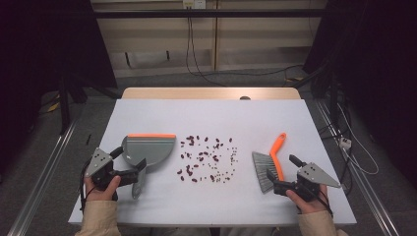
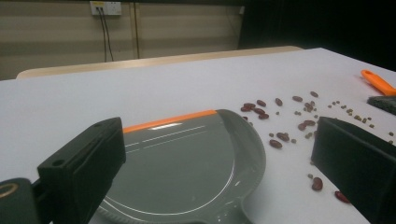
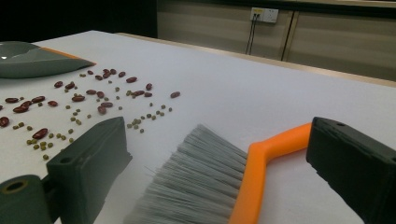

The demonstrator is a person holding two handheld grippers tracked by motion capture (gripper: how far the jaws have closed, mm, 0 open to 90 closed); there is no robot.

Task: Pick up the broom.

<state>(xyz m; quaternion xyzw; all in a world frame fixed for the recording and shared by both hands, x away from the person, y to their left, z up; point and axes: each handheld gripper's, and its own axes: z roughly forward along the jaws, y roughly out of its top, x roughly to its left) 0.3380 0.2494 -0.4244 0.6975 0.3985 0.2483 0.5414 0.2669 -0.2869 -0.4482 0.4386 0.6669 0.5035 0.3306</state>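
Both grippers, left (image 1: 139,173) and right (image 1: 271,179), hold their jaws wide and empty: one straddles the dustpan (image 1: 149,149) handle, the other the brush (image 1: 269,162). Gripping off-centre could tilt either, scattering beans (image 1: 207,158) across the tabletop (image 1: 255,115).

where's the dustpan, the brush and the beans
dustpan (image 1: 150,150), high view, on its grey pan
brush (image 1: 263,169), high view, on its grey bristles
beans (image 1: 206,158), high view, middle of the scattered patch

dustpan (image 2: 187,172) handle cut off below, brush (image 3: 210,182) bristle tips cut off
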